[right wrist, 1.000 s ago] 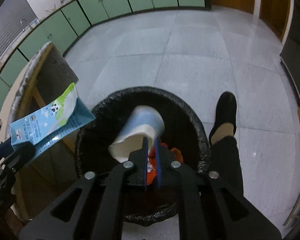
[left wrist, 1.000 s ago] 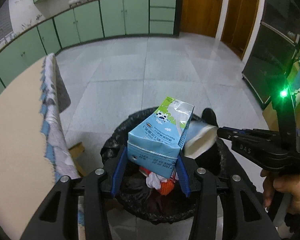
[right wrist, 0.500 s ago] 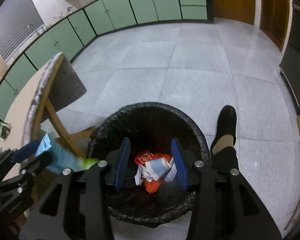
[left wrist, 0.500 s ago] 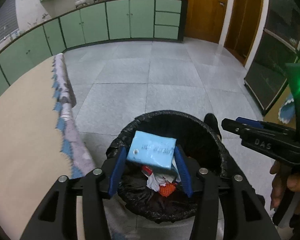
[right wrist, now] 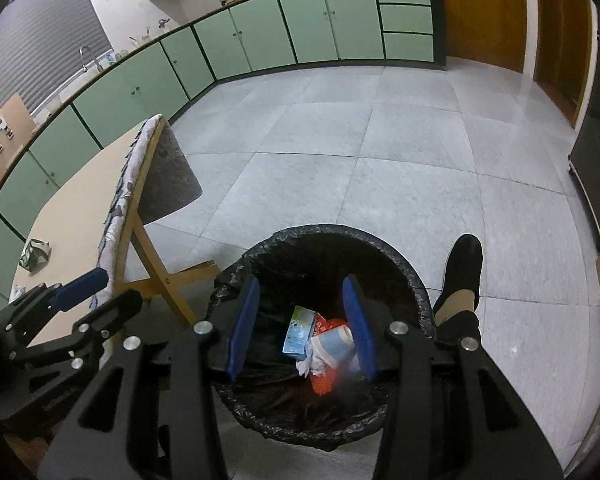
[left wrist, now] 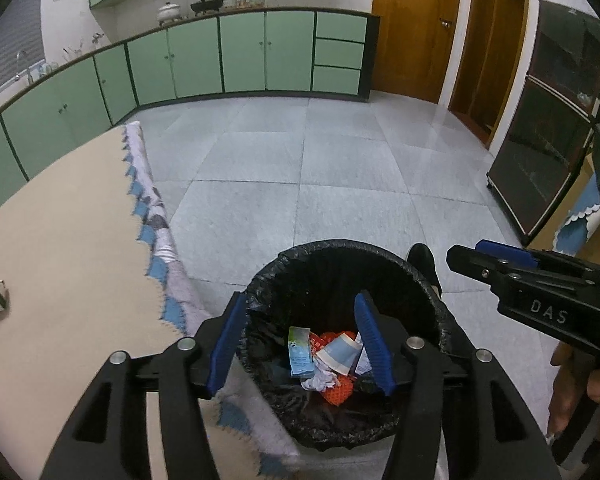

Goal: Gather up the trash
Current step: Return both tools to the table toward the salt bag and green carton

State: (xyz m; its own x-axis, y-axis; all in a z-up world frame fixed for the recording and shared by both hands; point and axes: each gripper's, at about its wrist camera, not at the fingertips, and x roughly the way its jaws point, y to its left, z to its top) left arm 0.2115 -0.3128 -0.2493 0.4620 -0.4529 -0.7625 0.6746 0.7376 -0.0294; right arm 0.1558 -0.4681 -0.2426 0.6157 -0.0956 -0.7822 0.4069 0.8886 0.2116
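Note:
A bin lined with a black bag (left wrist: 380, 254) stands on the floor beside the table; it also shows in the right wrist view (right wrist: 384, 246). Inside lie a blue-green milk carton (left wrist: 299, 351) (right wrist: 298, 333), a blue-white paper cup (left wrist: 340, 356) (right wrist: 332, 344), white tissue and red-orange wrappers. My left gripper (left wrist: 300, 340) is open and empty above the bin. My right gripper (right wrist: 300, 320) is open and empty above the bin too; it shows at the right of the left wrist view (left wrist: 496, 256). A crumpled green wrapper (right wrist: 34, 254) lies on the table.
A beige table (left wrist: 60, 264) with a patterned cloth edge stands left of the bin, on wooden folding legs (right wrist: 156, 268). The person's black shoe (right wrist: 462, 268) is right of the bin. Green cabinets line the far wall. A dark cabinet (left wrist: 548, 128) stands at right.
The right gripper opened and dropped the paper cup into the bin. Then the left gripper opened and the milk carton fell in. Both grippers rose a little.

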